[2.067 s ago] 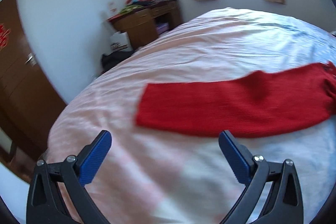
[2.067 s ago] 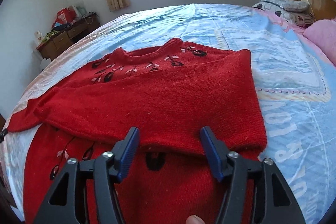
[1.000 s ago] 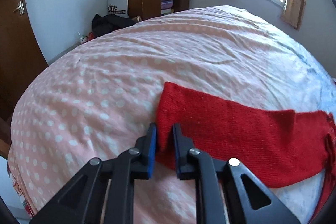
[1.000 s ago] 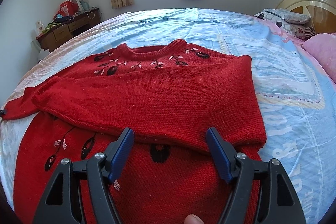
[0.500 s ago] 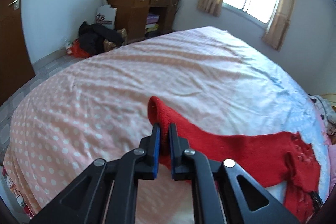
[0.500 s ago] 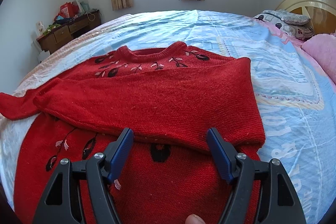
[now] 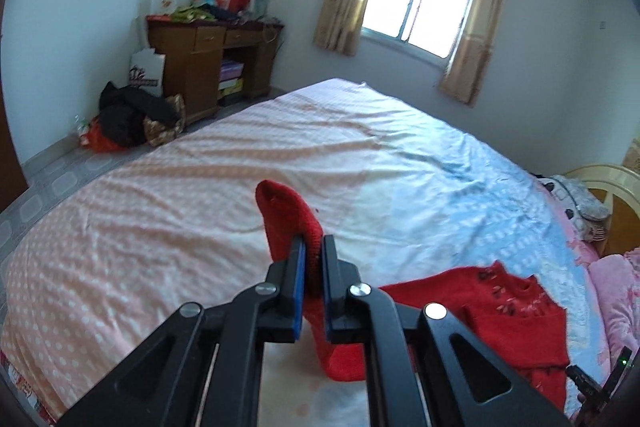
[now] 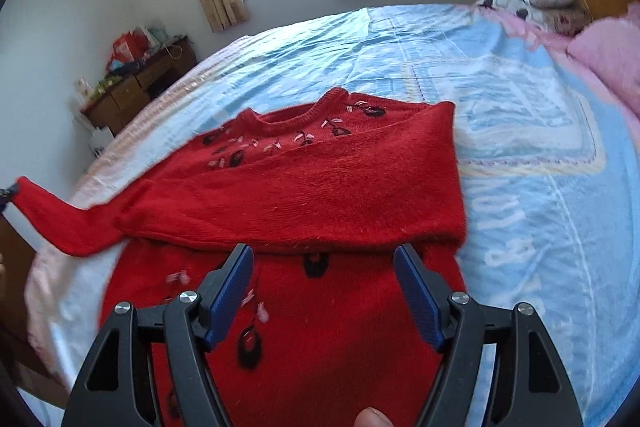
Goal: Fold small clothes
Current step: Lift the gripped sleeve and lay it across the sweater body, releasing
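Observation:
A red knit sweater (image 8: 320, 187) with dark flower embroidery lies on the bed, one sleeve folded across its chest. My left gripper (image 7: 312, 247) is shut on the cuff of the other sleeve (image 7: 288, 215) and holds it up off the bed. That sleeve (image 8: 60, 219) rises to the left edge in the right wrist view. My right gripper (image 8: 324, 267) hovers open over the sweater's lower body, with nothing between its blue pads (image 8: 230, 291). In the left wrist view the sweater's body (image 7: 500, 311) lies at the lower right.
The bed (image 7: 180, 187) has a pink dotted and light blue cover. Pillows (image 8: 600, 55) and a headboard are at the far right. A cluttered wooden desk (image 7: 208, 55) and bags on the floor stand by the wall beyond the bed. A fingertip (image 8: 372, 417) shows at the bottom edge.
My left gripper closed on the sleeve cuff and lifted it off the bed, tilting up toward the window. The right gripper rose slightly and rolled, staying open.

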`<state>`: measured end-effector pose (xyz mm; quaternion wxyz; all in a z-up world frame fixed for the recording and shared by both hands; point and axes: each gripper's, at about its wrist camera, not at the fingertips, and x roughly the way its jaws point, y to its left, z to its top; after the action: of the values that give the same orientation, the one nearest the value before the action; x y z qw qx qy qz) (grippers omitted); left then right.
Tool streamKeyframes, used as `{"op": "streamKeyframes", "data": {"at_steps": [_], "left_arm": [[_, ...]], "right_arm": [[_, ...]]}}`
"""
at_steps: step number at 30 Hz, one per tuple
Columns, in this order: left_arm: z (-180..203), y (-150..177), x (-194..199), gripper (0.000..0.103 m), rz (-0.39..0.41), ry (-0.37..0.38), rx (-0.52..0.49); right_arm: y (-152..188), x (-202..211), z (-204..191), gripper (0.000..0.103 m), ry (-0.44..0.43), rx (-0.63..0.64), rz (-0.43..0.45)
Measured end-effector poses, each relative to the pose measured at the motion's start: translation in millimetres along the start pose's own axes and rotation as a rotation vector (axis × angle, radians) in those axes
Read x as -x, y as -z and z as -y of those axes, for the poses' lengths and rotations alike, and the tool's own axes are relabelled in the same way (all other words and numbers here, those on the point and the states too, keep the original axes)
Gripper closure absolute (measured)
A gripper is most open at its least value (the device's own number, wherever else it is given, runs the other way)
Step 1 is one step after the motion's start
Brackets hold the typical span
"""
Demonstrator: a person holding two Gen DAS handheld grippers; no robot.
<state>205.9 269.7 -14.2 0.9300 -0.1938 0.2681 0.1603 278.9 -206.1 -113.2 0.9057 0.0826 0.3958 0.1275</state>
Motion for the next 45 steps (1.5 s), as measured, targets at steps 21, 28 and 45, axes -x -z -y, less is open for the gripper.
{"op": "streamKeyframes", "data": {"at_steps": [21, 28, 45], "left_arm": [[163.4, -38.3, 34.2, 0.096, 0.097, 0.222, -0.17], [222.4, -34.3, 36.8, 0.096, 0.103, 0.28, -0.24], [383.7, 98.2, -12.8, 0.093, 0.0, 0.322, -0.494]], "right_arm": [[56.8, 52.3, 53.1, 0.03, 0.078, -0.019, 0.054], [61.1, 58.0, 63.6, 0.03, 0.084, -0.047, 0.084], [66.8, 48.5, 85.6, 0.03, 0.09, -0.118, 0.072]]}}
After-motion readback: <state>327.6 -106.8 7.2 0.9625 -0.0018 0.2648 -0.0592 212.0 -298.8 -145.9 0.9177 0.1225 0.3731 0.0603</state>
